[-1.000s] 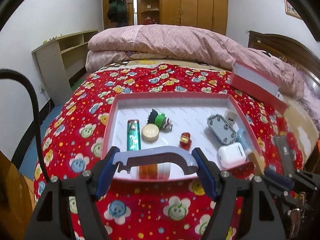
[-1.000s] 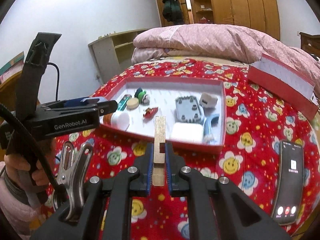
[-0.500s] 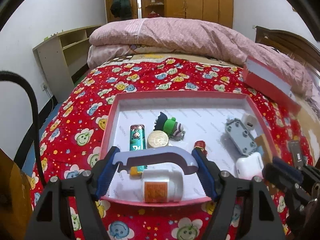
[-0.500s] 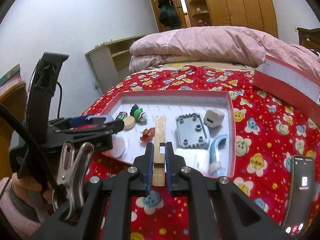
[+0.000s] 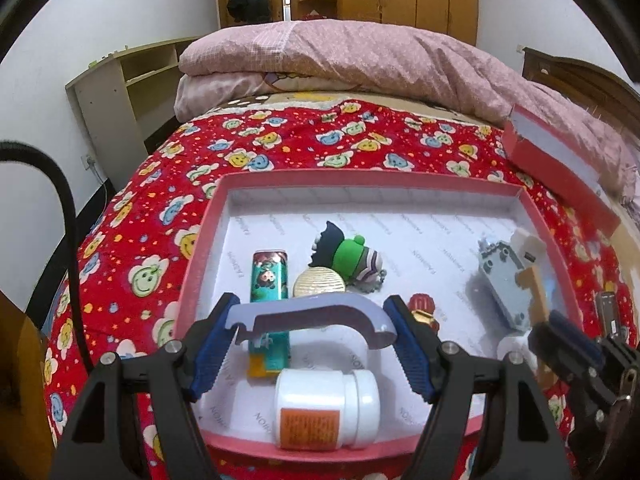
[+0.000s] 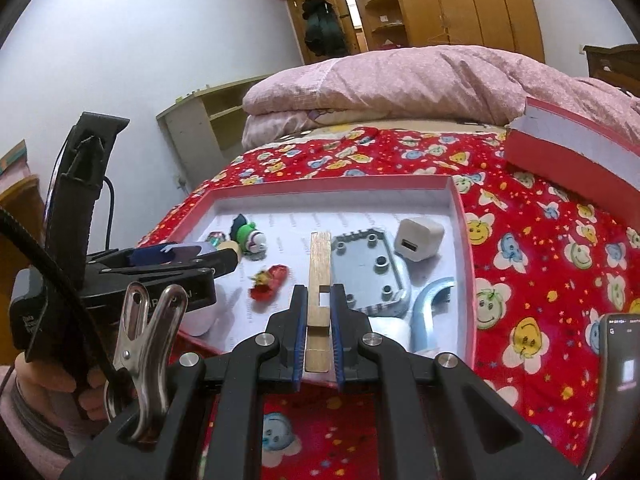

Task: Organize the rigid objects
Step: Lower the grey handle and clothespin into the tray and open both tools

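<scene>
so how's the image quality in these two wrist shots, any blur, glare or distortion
Left wrist view: strong fisheye bend, dark corners; the white bottle is glary, and the right gripper at the right edge is soft. Right wrist view: same curvature, the box rim bows; the wooden strip is sharp, the phone smears at the edge.

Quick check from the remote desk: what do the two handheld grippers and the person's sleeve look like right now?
Both grippers are black angular frames with silver pivot bolts and ribbed blue pads. In the right wrist view, the left gripper carries white lettering and a tall black handle, with a black cable curving past. A silver metal clip hangs on the right gripper. The sleeve is pink.
</scene>
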